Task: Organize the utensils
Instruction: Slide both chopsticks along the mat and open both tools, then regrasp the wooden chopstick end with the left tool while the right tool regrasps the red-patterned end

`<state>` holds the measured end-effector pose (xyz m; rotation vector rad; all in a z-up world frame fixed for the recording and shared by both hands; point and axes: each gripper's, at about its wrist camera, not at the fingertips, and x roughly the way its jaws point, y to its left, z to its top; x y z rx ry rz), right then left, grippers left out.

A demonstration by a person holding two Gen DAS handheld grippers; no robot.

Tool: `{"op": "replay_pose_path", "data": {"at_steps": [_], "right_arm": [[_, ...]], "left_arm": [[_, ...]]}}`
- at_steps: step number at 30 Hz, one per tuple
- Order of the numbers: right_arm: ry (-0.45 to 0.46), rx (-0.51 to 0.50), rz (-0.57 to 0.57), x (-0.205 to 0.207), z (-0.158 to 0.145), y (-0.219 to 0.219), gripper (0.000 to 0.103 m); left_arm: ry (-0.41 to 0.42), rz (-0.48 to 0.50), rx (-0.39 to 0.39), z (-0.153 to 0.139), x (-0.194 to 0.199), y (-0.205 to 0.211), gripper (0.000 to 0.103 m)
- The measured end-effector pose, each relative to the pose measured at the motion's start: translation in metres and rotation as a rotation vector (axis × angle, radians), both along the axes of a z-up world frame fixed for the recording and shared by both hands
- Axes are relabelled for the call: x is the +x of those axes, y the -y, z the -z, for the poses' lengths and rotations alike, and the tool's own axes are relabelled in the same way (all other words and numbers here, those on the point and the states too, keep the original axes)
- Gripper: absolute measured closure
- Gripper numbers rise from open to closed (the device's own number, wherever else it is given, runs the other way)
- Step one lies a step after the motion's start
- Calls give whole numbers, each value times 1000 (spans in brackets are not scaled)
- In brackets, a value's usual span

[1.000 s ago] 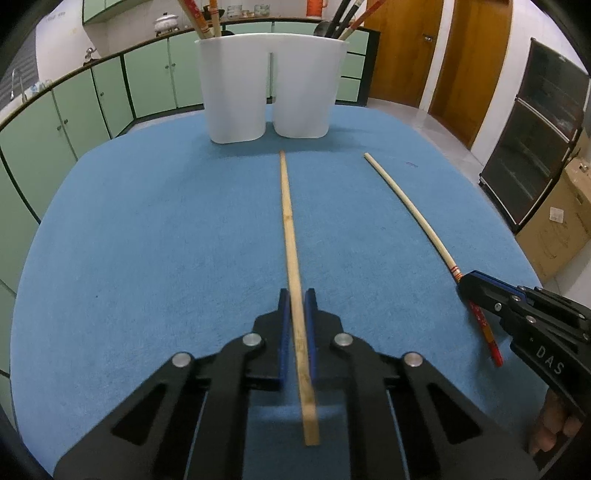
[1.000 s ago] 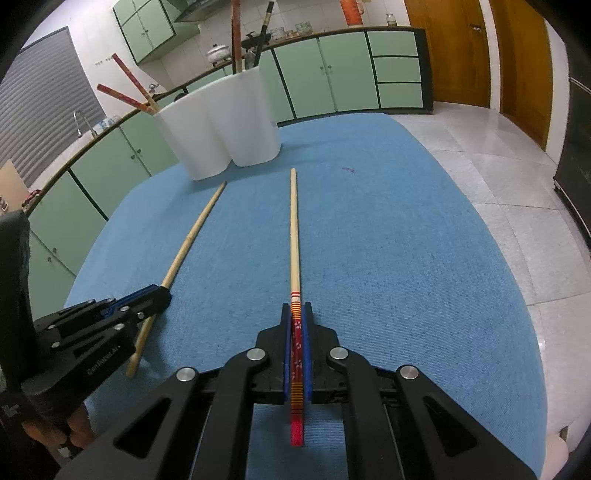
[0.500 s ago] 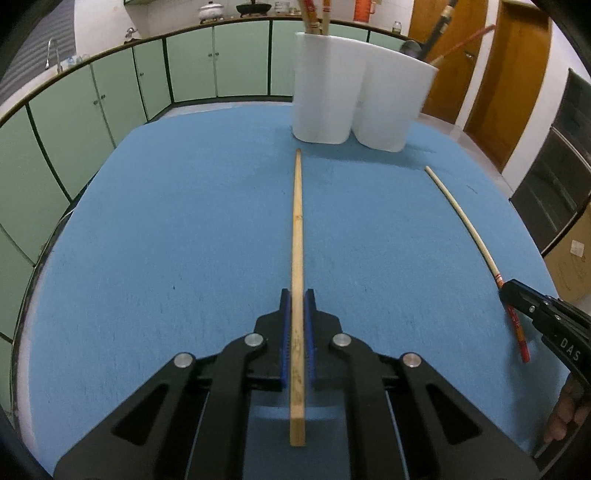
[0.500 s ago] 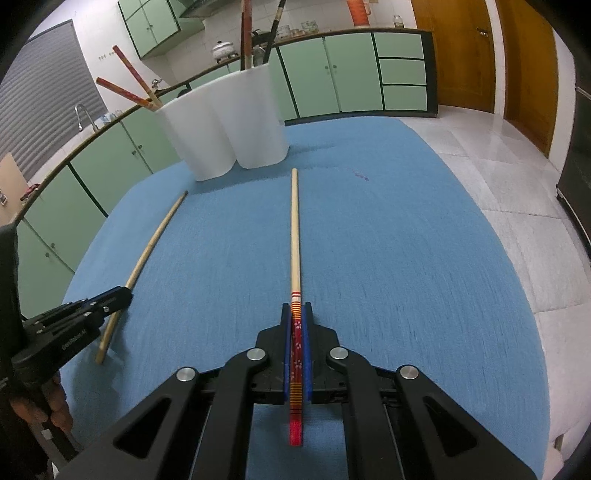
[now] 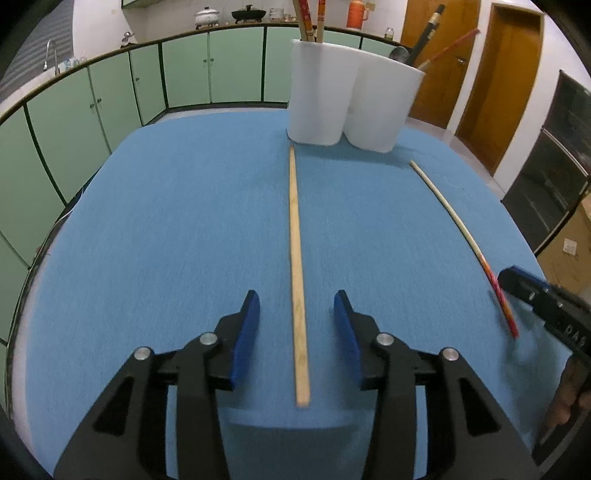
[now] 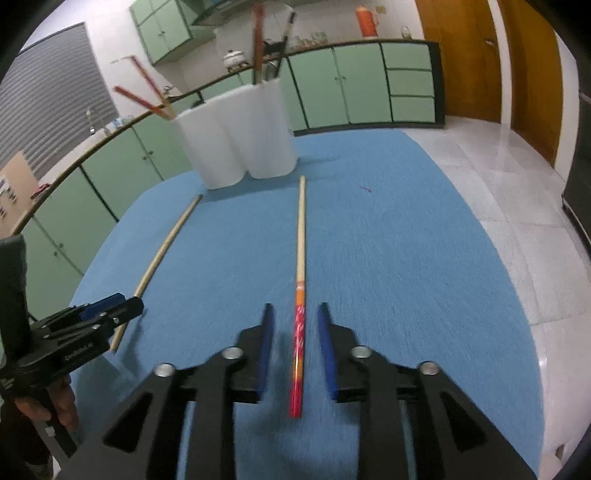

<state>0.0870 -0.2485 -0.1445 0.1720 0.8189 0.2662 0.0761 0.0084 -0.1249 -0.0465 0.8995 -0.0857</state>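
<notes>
Both tongs stand released: the left tongs (image 5: 296, 310) have their blue pads spread wide on either side of a plain wooden chopstick (image 5: 297, 266), and the right tongs (image 6: 295, 325) are parted around the red-patterned end of a second chopstick (image 6: 300, 280), with a gap visible between each pad and the stick. The plain wooden chopstick lies flat on the blue table (image 5: 177, 229), running straight away from the left tongs with its far tip close to the base of the white utensil holder (image 5: 351, 99). The red-ended chopstick lies on the same cloth to the right of it, also pointing toward the holder, its pale tip a little short of the white walls. The 2 sticks are well apart and roughly parallel. The white utensil holder has 2 rounded compartments joined side by side and stands upright at the far edge of the table; red and brown chopsticks (image 6: 147, 90) and a dark-handled utensil (image 5: 428, 27) stick out of its top. Green cabinets (image 5: 110, 96) curve behind the table, and wooden doors (image 5: 506, 74) stand to the right.
</notes>
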Motion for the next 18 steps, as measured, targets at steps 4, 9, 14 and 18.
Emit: {"op": "replay_pose_path", "data": {"at_steps": [4, 9, 14, 18], "right_arm": [[10, -25, -33, -18, -1, -1, 73], [-4, -51, -66, -37, 5, -2, 73], [-6, -44, -61, -39, 8, -2, 73], [-5, -39, -63, -39, 8, -1, 73]], "left_arm": [[15, 8, -12, 0, -19, -5, 53], [17, 8, -39, 1, -33, -13, 52], [13, 3, -15, 1, -33, -10, 54], [10, 22, 2, 1, -32, -4, 56]]}}
